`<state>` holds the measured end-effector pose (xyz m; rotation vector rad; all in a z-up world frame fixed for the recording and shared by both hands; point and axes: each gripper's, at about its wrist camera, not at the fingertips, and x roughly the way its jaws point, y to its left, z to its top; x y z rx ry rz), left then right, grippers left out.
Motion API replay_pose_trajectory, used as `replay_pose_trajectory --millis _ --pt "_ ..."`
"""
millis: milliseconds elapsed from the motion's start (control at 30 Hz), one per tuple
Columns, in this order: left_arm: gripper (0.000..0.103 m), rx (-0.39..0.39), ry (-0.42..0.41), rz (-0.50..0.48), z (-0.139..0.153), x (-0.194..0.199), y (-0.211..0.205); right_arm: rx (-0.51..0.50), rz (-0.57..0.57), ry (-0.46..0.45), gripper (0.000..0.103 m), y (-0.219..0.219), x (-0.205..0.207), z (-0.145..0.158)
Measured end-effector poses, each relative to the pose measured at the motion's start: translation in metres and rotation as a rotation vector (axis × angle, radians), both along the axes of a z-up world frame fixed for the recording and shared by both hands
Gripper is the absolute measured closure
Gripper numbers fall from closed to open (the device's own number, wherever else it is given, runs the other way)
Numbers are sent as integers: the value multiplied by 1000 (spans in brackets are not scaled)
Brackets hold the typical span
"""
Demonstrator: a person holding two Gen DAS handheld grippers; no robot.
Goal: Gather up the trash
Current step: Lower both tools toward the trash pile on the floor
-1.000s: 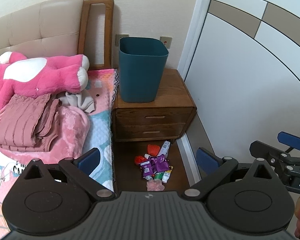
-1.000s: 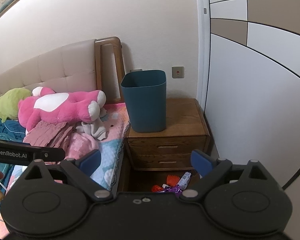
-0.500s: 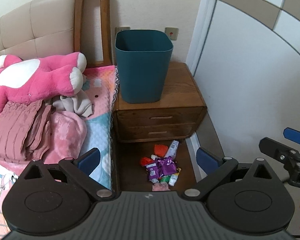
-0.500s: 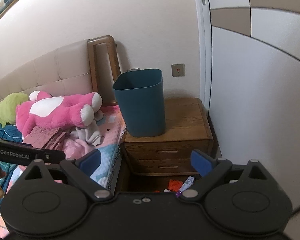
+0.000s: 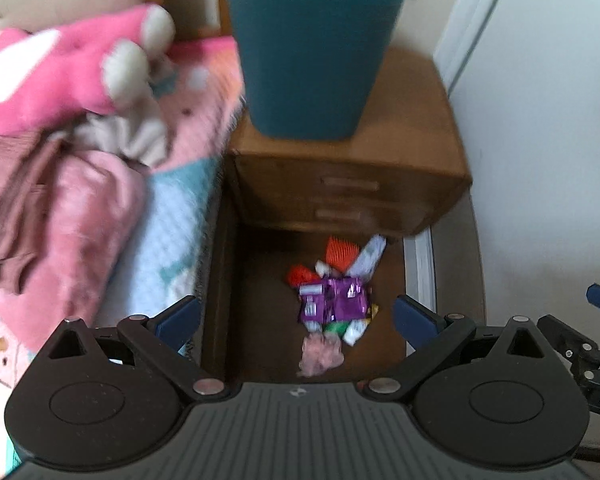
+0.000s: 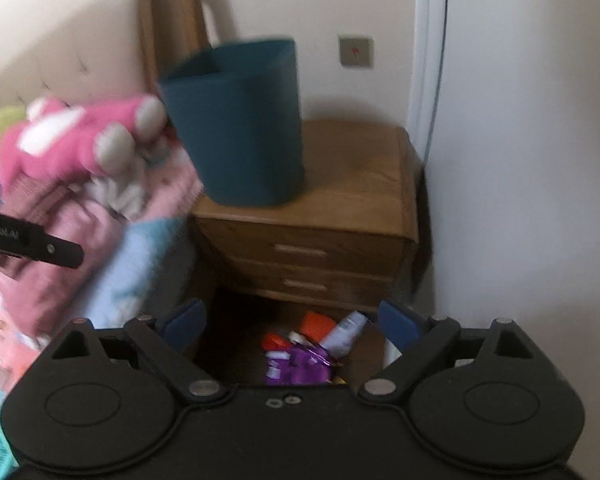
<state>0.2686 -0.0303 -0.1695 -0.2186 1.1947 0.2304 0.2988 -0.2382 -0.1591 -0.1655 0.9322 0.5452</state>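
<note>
A pile of trash lies on the dark floor in front of the nightstand: a purple wrapper [image 5: 340, 300], red and orange pieces [image 5: 340, 250], a white tube [image 5: 366, 256] and a pink crumpled piece [image 5: 320, 354]. The wrapper also shows in the right wrist view [image 6: 300, 366]. A teal bin [image 5: 312, 48] stands upright on the nightstand, also seen in the right wrist view [image 6: 240, 120]. My left gripper [image 5: 296, 316] is open and empty above the pile. My right gripper [image 6: 292, 320] is open and empty, farther back.
The wooden nightstand [image 5: 416, 152] has two drawers. A bed [image 5: 168, 236] with a pink plush toy [image 5: 60, 76] and folded clothes [image 5: 48, 200] lies to the left. A white wardrobe [image 5: 540, 160] stands on the right. The floor gap is narrow.
Both grippers have moved forward and tilted down toward the floor; the trash pile and bin look larger and the views are motion-blurred. Jaws stay open.
</note>
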Motion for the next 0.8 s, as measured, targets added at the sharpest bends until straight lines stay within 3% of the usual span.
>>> replay_pose_trajectory --millis 267,500,800 --pt "0 -7 125 -211 -150 71 -8 -59 19 130 10 16 29 -117" --pt "0 32 190 -397 -310 109 -42 -150 206 254 10 57 16 -276" --pt "0 160 164 -832 -477 112 -92 -204 277 355 13 73 -6 -462"
